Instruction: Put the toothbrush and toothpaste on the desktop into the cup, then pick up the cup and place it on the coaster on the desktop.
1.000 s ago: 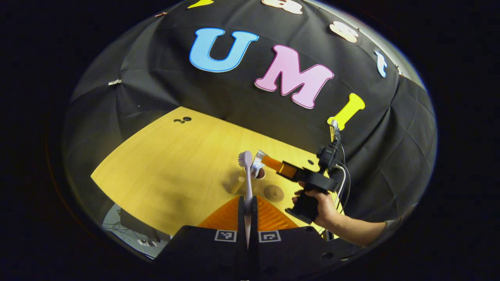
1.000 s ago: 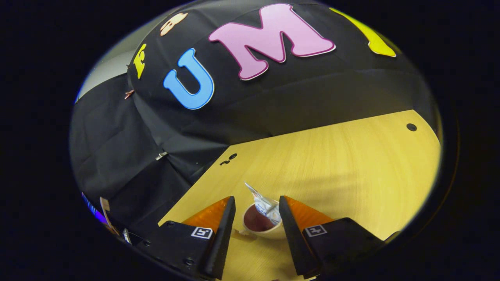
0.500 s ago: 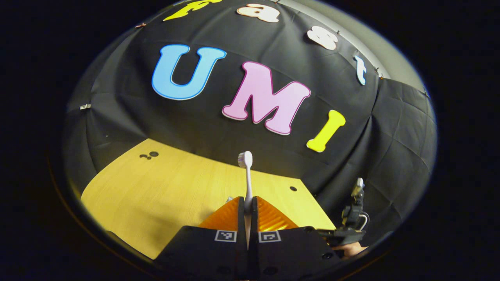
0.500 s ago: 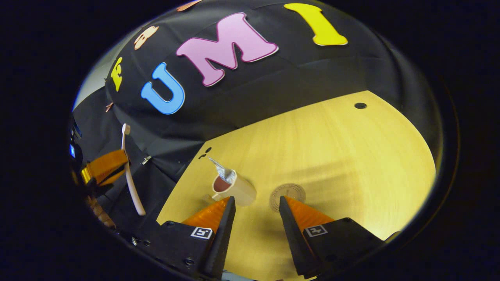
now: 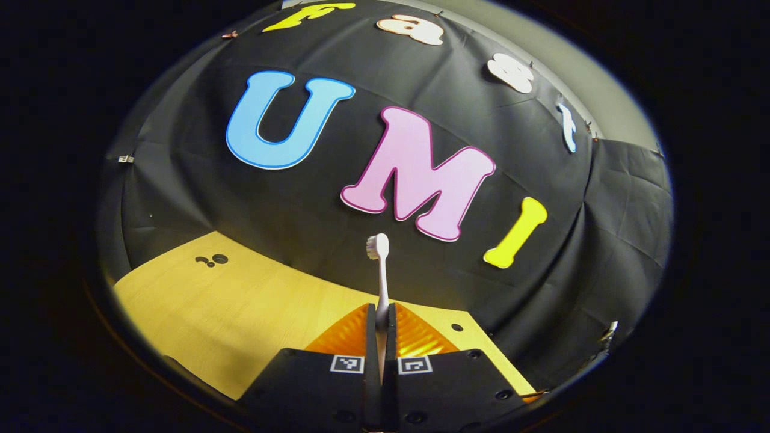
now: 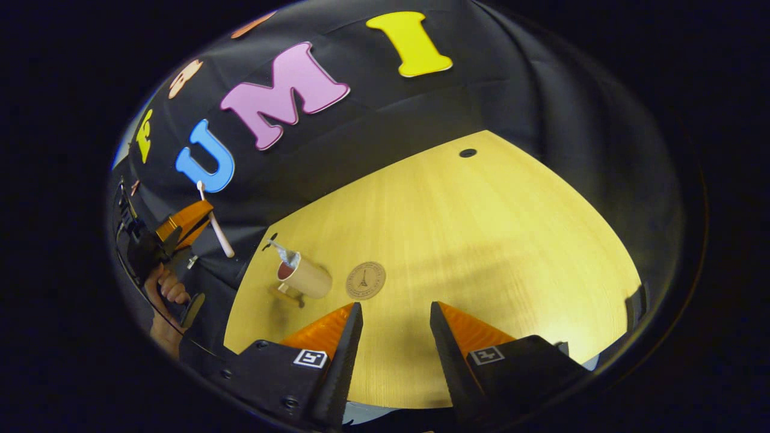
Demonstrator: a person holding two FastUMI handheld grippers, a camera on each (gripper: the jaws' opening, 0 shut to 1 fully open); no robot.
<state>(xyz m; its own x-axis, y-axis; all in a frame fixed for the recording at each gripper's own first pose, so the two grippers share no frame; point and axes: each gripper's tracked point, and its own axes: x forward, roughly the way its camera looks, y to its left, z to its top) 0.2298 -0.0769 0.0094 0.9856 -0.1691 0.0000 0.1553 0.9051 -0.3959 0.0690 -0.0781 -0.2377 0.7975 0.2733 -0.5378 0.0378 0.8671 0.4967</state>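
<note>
One light, stiff toothbrush (image 5: pixel 380 276) is clamped low by the left gripper (image 5: pixel 380 316), head at 12 o'clock; the right gripper (image 6: pixel 394 328) is held agape, empty.

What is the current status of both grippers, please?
Left gripper shut on toothbrush, raised. Right gripper open. Toothpaste in cup, beside coaster.
</note>
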